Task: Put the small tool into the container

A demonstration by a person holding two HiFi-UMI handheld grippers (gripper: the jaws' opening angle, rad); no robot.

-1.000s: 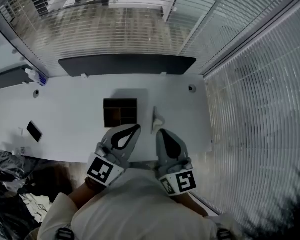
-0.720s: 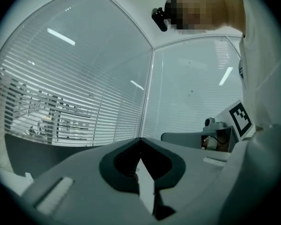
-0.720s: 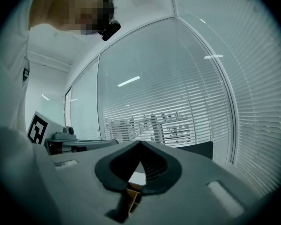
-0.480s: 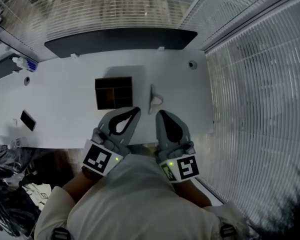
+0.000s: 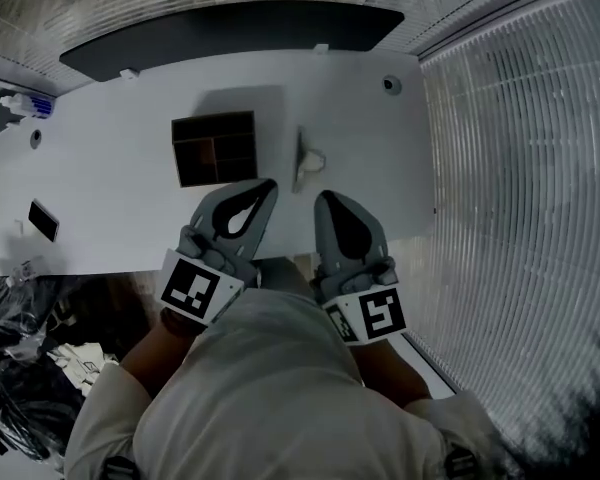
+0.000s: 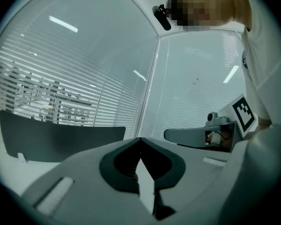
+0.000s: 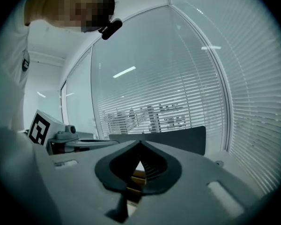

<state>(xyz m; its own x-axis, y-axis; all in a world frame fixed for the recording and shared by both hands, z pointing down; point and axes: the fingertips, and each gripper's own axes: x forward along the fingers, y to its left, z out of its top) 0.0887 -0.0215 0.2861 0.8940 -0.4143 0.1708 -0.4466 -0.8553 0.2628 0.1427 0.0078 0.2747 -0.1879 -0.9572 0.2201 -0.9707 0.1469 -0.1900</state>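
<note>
**While the small tool (image 5: 308,159) lies out beside the container (image 5: 214,120), the left gripper (image 5: 268,184) and right gripper (image 5: 323,197) are both closed on nothing**

Where the head view looks steeply down on the white table (image 5: 110,173), the container is a dark, square box split into compartments. It stands toward the middle of the tabletop. The small tool, pale with a thin straight shaft, lies flat on the table just to the right of the container, apart from its wall and not inside it. Both grippers sit on the near side of the container, side by side, with their tips pointing toward it. The left gripper's tip is just below the container's near right corner. The right gripper's tip is near the closest end of the tool, without clearly touching it. A dark panel (image 5: 230,28) runs along the table edge beyond the container, and a phone (image 5: 42,220) lies well to its left.

In the left gripper view, the jaws of the left gripper (image 6: 140,139) are pressed together at the tips, and only pale tabletop shows through the gap behind them. The right gripper (image 6: 199,135) shows to one side.

In the right gripper view, the jaws of the right gripper (image 7: 140,144) also meet at the tips and pinch nothing. Brown edges of the container (image 7: 135,179) show through the opening, beyond the jaws. The dark panel (image 7: 178,139) stands farther back.
</note>
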